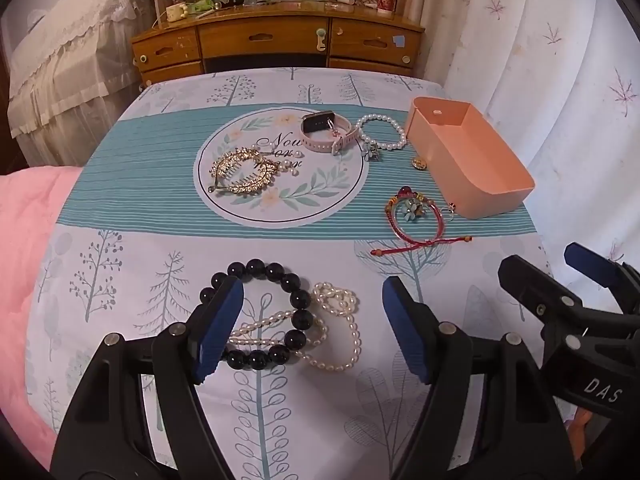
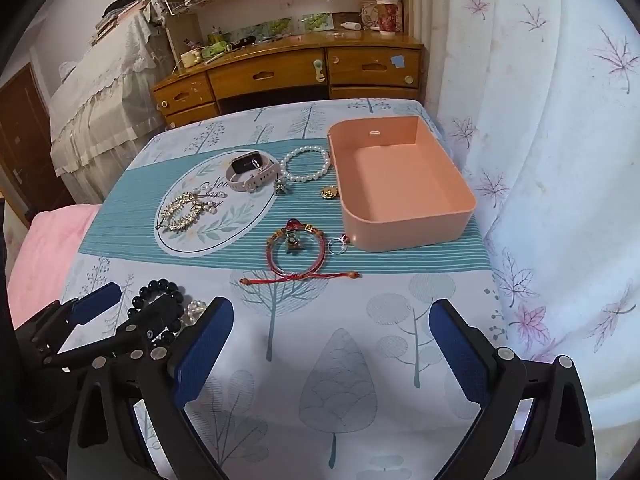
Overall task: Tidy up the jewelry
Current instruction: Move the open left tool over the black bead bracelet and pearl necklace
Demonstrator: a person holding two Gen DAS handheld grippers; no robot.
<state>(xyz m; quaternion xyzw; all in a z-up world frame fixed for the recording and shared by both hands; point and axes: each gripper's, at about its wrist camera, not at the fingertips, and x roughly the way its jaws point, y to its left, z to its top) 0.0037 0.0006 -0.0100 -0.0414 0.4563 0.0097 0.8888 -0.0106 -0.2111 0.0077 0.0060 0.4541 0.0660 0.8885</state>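
A pink bin [image 1: 476,160] [image 2: 404,208] stands empty at the table's right. Near it lie a red cord bracelet [image 1: 416,220] [image 2: 296,252], a silver ring [image 2: 339,245], a gold brooch [image 1: 419,164] [image 2: 330,192], a white pearl bracelet [image 1: 380,133] [image 2: 306,165] and a pink watch [image 1: 326,132] [image 2: 251,172]. A gold hair comb [image 1: 244,172] [image 2: 182,210] lies on the round print. A black bead bracelet [image 1: 276,320] [image 2: 158,292] and a pearl necklace [image 1: 336,328] lie under my open left gripper [image 1: 312,328] [image 2: 120,312]. My right gripper [image 2: 332,344] [image 1: 560,276] is open and empty over the cloth.
A tree-print cloth [image 2: 340,360] covers the table. A wooden desk [image 1: 276,40] stands behind it. A white curtain [image 2: 540,160] hangs at the right, a pink blanket [image 1: 24,260] lies at the left.
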